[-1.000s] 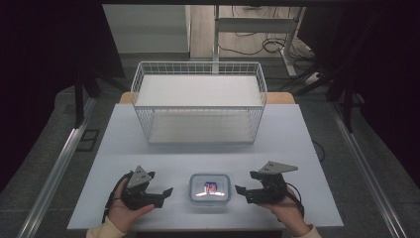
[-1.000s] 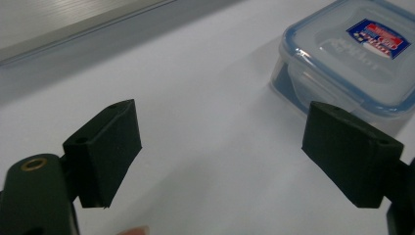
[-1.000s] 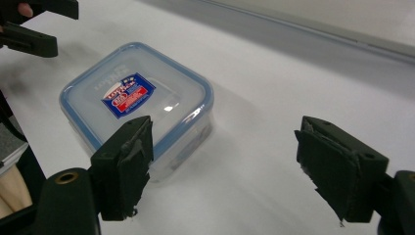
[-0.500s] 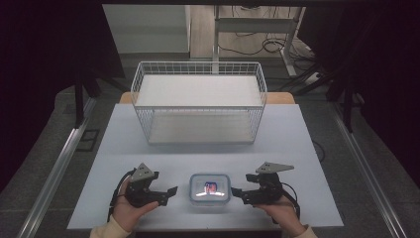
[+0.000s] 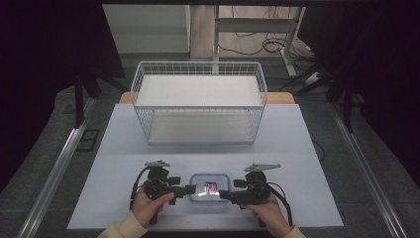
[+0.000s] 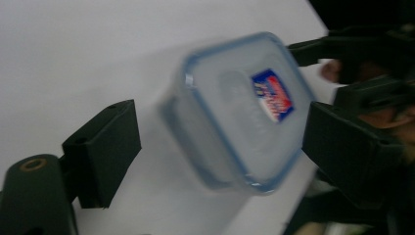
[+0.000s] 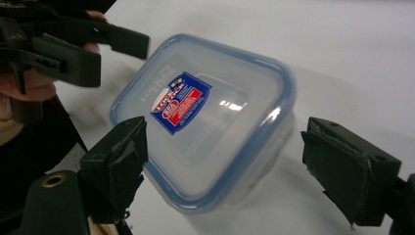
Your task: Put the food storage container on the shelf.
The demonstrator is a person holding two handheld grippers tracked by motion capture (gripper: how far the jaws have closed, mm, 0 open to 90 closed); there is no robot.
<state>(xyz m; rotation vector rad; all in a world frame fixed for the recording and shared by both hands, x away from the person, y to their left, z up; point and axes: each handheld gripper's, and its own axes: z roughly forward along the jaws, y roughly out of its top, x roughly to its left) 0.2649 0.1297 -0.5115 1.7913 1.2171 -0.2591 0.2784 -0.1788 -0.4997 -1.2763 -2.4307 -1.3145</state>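
- From the high view, I see the clear plastic food container (image 5: 210, 189) with a blue-rimmed lid lying near the front edge of the white table (image 5: 297, 148), between my two hands. My left gripper (image 5: 190, 189) comes at it from one side and my right gripper (image 5: 224, 195) from the other, both tips right at its walls. Farther back stands a white wire basket (image 5: 198, 101), well apart from the container. At this distance I cannot tell how wide either pair of jaws stands.
- Along the left gripper view, I get what the high view hides: the jaws are apart and have just been closing a little, with the container (image 6: 240, 110) between them, and bare table shows between one jaw and the container wall; the other jaw sits close by the far wall, contact unclear. The picture is blurred. The right gripper (image 6: 362, 63) shows behind the container.
- Along the right gripper view, the jaws stand wide, straddling the container (image 7: 205, 117), a clear gap on one side and the near corner just beside the other jaw. The red and blue label (image 7: 180, 102) on the lid reads sharply here. The left gripper (image 7: 98, 49) shows beyond the container.
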